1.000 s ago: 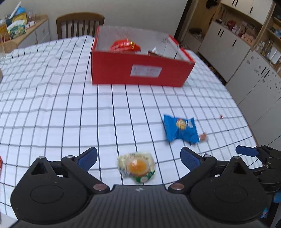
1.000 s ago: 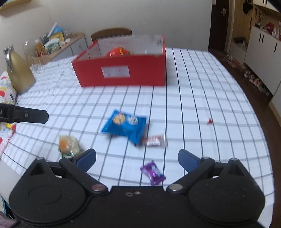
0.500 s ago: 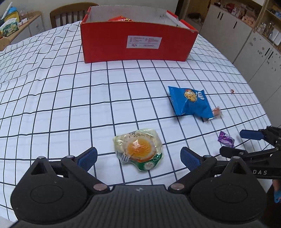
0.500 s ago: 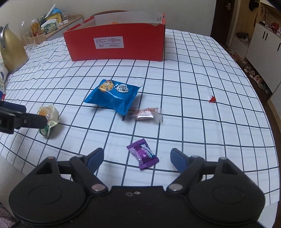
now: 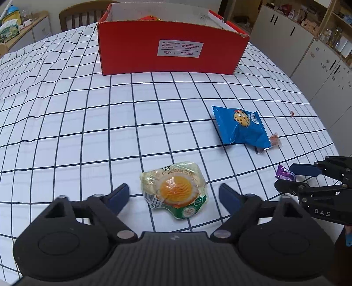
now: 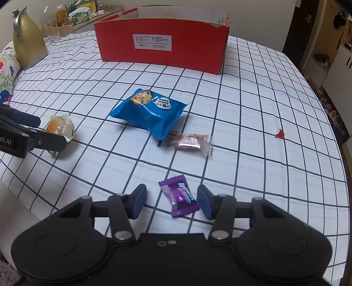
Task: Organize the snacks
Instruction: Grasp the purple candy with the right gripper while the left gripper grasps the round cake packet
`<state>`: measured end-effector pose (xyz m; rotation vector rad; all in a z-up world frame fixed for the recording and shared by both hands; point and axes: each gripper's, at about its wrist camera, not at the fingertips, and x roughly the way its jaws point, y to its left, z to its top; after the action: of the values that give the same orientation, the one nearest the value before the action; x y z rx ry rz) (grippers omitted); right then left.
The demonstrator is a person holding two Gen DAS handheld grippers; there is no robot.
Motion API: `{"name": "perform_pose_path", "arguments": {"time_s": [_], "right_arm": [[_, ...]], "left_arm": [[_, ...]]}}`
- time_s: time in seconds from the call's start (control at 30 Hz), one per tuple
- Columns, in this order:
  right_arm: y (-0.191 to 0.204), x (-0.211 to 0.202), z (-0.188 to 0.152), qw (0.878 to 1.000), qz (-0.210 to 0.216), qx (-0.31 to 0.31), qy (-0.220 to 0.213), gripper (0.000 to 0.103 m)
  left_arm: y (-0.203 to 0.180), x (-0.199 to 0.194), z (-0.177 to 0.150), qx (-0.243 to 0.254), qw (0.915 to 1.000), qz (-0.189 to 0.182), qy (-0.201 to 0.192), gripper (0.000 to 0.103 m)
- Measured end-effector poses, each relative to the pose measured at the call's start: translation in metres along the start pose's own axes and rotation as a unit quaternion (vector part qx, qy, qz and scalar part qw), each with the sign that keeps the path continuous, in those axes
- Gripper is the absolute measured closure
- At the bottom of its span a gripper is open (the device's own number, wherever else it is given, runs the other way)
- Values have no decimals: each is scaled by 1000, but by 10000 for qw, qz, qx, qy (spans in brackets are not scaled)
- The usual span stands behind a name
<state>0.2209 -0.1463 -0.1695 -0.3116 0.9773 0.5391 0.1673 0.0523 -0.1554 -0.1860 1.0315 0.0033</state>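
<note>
On the checked tablecloth, a yellow-green pastry packet [image 5: 176,190] lies between the fingers of my left gripper [image 5: 173,195]. Its jaws are closing and the pads stand apart from the packet. A purple candy [image 6: 179,198] lies between the fingers of my right gripper [image 6: 171,201], whose jaws are also closing. The right pad is almost at the wrapper and the left pad is apart from it. A blue cookie packet [image 6: 149,110] and a clear-wrapped candy [image 6: 189,143] lie in the middle of the table. The red box [image 5: 171,52] stands at the far side, open on top.
A gold kettle [image 6: 28,44] stands at the far left beside a colourful bag [image 6: 6,72]. A small red scrap [image 6: 279,133] lies to the right. A wooden chair [image 5: 77,15] stands behind the table and white cabinets [image 5: 308,55] to the right. The table's near edge is just below both grippers.
Both grippers have sunk toward the table, each over its snack. The right jaws have narrowed a lot around the purple candy, and the left jaws a little around the pastry packet.
</note>
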Motion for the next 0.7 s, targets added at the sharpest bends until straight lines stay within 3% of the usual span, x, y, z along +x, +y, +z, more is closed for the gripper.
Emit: {"name": "perform_pose_path", "arguments": {"time_s": [0.1, 0.27, 0.7], "right_arm": [[-2, 0, 1, 10000, 0, 3, -9, 64], [2, -1, 2, 10000, -19, -67, -18, 76], [8, -9, 0, 9998, -165, 101, -108, 82]], "left_arm": [[-3, 2, 0, 107, 9999, -49, 47, 37], [-6, 2, -2, 260, 9997, -25, 32, 39], [-3, -5, -4, 193, 9997, -141, 44, 48]]}}
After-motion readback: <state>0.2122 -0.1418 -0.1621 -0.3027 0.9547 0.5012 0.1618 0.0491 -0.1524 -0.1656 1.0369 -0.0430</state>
